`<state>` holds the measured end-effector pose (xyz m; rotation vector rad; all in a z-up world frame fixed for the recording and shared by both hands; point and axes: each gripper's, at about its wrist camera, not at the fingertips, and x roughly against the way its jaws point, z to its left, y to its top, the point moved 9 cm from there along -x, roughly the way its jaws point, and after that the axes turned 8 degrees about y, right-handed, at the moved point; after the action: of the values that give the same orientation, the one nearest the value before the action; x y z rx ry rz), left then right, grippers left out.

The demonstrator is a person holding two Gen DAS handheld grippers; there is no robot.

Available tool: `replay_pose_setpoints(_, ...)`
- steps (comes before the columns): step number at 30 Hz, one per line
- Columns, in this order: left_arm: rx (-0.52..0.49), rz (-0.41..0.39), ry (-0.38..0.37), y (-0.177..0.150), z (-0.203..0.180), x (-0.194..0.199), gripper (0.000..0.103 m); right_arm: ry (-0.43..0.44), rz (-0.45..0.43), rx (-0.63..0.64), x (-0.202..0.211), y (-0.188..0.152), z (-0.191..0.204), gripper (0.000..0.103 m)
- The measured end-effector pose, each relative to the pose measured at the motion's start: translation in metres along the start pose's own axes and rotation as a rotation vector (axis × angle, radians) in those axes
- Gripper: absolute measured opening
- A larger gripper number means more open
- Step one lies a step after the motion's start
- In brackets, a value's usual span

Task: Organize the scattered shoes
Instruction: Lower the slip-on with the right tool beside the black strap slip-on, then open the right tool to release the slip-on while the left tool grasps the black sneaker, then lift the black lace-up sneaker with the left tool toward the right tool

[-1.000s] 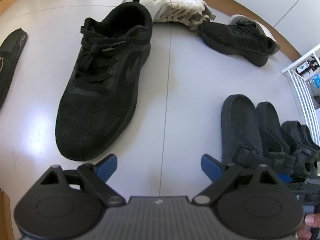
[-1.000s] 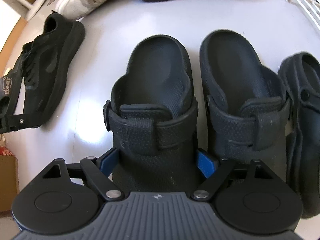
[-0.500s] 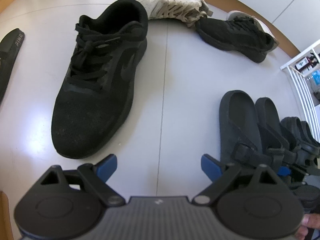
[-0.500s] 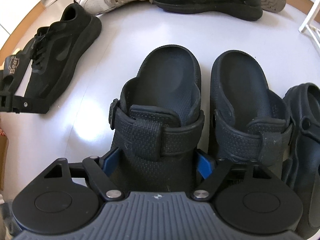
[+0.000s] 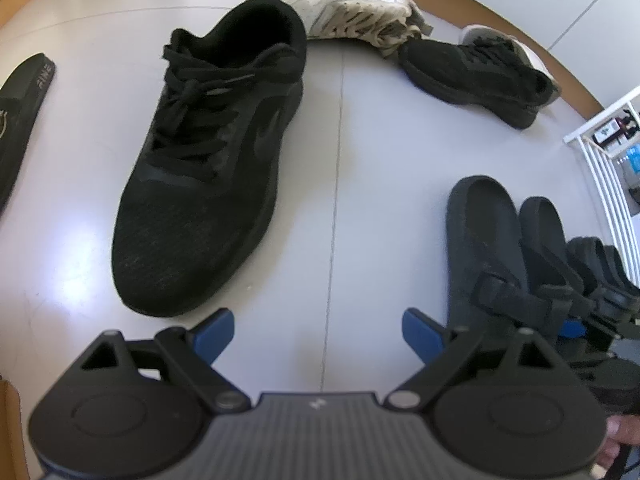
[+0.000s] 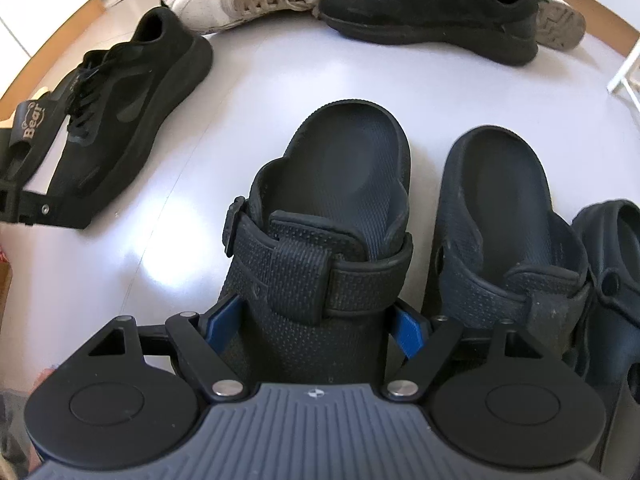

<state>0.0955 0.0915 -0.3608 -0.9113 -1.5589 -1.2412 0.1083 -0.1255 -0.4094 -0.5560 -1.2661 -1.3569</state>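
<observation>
Sandal (image 6: 320, 236): centre frame on the floor (image 6: 256, 92), beside its mate (image 6: 508, 232)
Right gripper (image 6: 316, 320): fingers clamped on its toe, backing off since a second ago
Left gripper (image 5: 318, 330): fingers apart, empty
Meaning: pair aligned; black sneaker (image 5: 216, 160) next
</observation>
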Motion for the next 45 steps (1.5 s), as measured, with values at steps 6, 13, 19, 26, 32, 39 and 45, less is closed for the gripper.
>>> replay_pose_setpoints(6,0.021,-0.032,0.021,0.013,0.009,0.001,0.093,0.027,-0.009,-0.056,0.013,0.004,0.0,0.085)
replay_pose_setpoints(13,0.034,-0.085,0.078,0.032,0.028,0.005,0.093,0.083,-0.09,-0.012,0.045,0.024,0.008,0.088)
replay_pose_setpoints(19,0.037,-0.153,0.159,0.055,0.051,0.009,0.096,0.135,-0.083,0.0,0.054,0.031,0.011,0.088)
replay_pose_setpoints(26,-0.002,-0.185,0.173,0.083,0.066,-0.003,0.098,0.216,-0.022,0.043,0.064,0.022,0.036,0.095)
replay_pose_setpoints(32,-0.036,-0.16,0.196,0.104,0.069,-0.029,0.098,0.27,0.005,0.115,0.07,0.001,0.056,0.095)
replay_pose_setpoints(39,-0.045,-0.206,0.137,0.125,0.058,-0.034,0.099,0.338,0.025,0.144,0.068,-0.009,0.065,0.095)
replay_pose_setpoints(45,-0.039,-0.216,0.113,0.131,0.051,-0.05,0.101,0.355,0.04,0.092,0.063,-0.002,0.067,0.095)
